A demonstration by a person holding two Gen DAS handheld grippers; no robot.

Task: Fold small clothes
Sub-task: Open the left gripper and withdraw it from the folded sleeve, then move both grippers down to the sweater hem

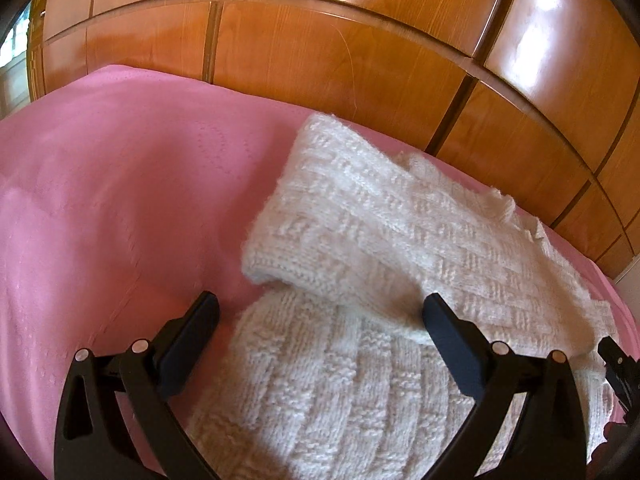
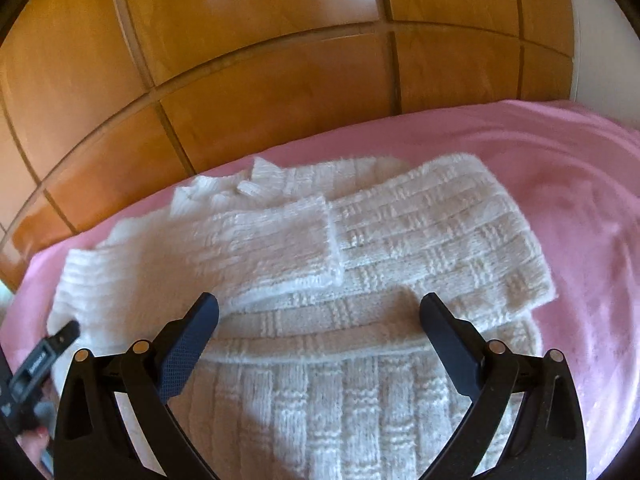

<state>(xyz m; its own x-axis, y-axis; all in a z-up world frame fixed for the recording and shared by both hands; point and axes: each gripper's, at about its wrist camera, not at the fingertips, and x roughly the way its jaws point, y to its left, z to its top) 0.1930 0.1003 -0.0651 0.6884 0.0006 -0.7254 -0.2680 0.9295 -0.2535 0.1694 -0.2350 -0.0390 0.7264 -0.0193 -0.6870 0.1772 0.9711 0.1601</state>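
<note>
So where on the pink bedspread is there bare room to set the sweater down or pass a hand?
Bare pink bedspread lies left of the white knit sweater, up to the wooden wardrobe, and another patch lies to the sweater's right in the right wrist view. It is crowded around the sweater, where both open grippers hover.

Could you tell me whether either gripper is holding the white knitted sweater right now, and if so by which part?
Nothing is held: the left gripper and right gripper are both open above the sweater.
</note>
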